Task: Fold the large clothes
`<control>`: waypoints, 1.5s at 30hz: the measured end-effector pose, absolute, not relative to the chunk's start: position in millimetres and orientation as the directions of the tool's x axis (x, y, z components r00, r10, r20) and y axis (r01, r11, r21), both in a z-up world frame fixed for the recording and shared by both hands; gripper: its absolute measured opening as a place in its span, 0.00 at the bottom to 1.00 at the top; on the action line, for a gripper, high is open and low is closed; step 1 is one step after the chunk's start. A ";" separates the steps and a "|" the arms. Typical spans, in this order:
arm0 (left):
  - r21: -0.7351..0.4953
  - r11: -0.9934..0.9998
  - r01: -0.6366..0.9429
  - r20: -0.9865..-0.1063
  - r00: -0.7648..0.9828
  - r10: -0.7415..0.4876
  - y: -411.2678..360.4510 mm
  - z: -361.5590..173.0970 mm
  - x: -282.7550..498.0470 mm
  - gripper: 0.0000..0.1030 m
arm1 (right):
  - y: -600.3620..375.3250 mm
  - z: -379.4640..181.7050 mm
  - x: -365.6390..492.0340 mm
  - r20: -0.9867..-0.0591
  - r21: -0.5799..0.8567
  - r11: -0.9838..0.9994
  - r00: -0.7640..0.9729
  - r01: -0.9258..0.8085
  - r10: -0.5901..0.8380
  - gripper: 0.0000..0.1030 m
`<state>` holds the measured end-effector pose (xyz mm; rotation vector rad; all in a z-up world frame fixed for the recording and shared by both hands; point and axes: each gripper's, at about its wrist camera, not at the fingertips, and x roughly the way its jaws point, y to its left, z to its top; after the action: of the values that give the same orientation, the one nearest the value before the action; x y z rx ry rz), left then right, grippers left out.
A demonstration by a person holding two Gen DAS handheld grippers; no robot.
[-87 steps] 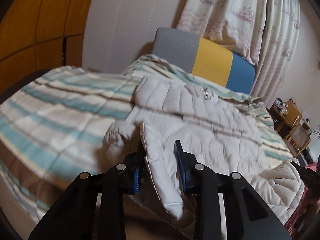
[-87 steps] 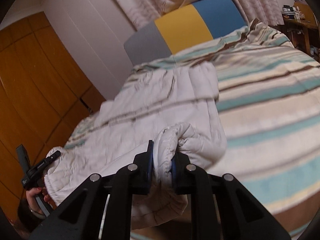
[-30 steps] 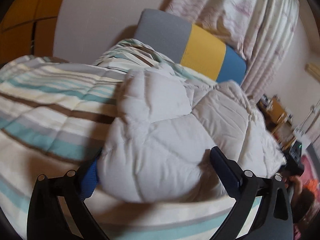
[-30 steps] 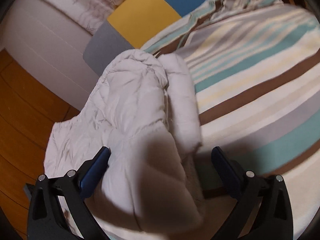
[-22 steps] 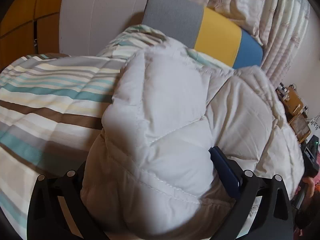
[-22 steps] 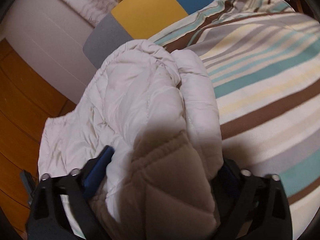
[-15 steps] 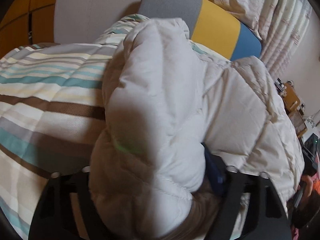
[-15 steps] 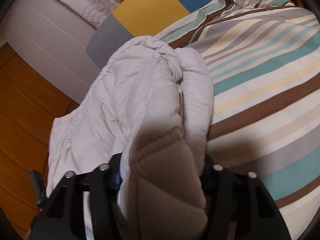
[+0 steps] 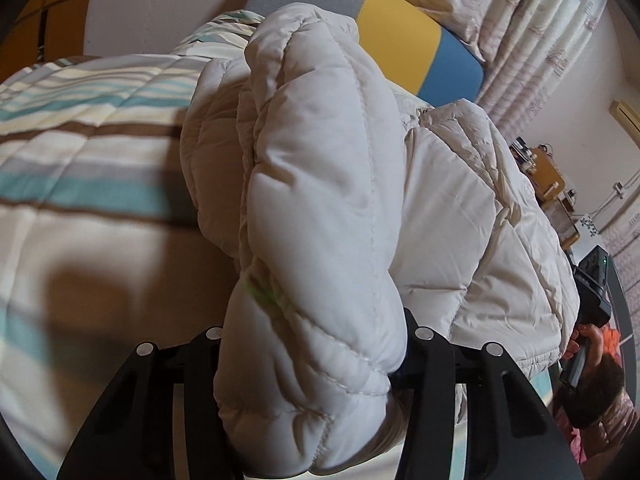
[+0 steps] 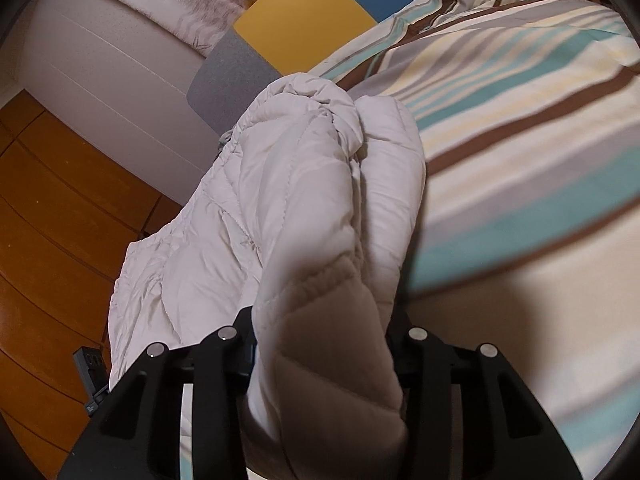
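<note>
A white quilted puffer jacket (image 9: 320, 184) lies bunched on a striped bed. In the left wrist view a thick folded bundle of it fills the space between my left gripper's jaws; the left gripper (image 9: 314, 344) is shut on it. In the right wrist view the same jacket (image 10: 304, 200) rises in a ridge, and my right gripper (image 10: 320, 344) is shut on another thick fold of it. The fingertips of both grippers are hidden by the fabric.
The bed has a striped quilt (image 9: 88, 160) in teal, brown and cream, also in the right wrist view (image 10: 520, 140). A grey, yellow and blue headboard (image 9: 400, 36) and curtains stand behind. Orange wooden doors (image 10: 60, 220) are at the left. A desk (image 9: 552, 176) is at right.
Both grippers let go of the jacket's edges, opened wide around thick folds, then closed on them. The jacket is now bunched up between the jaws.
</note>
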<state>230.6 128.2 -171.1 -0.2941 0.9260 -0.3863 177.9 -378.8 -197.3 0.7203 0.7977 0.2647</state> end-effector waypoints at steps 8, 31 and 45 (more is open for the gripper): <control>-0.432 0.869 0.242 -0.705 0.510 -0.493 110.7 -172.4 170.3 0.47 | -394.1 -192.4 124.7 -0.573 0.662 0.747 0.683 0.059 0.454 0.40; -0.352 0.896 0.270 -0.647 0.622 -0.441 115.7 -126.8 146.2 0.88 | -395.1 -125.4 121.1 -0.617 0.481 0.870 0.746 0.105 0.251 0.80; -0.253 0.944 0.212 -0.577 0.750 -0.323 103.9 -58.6 199.0 0.19 | -358.1 -79.4 159.1 -0.591 0.174 0.983 0.805 0.067 0.050 0.15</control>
<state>199.0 103.9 -58.6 -0.1765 0.6609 -0.2937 159.1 -358.1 -79.4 0.1899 0.6361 -0.0090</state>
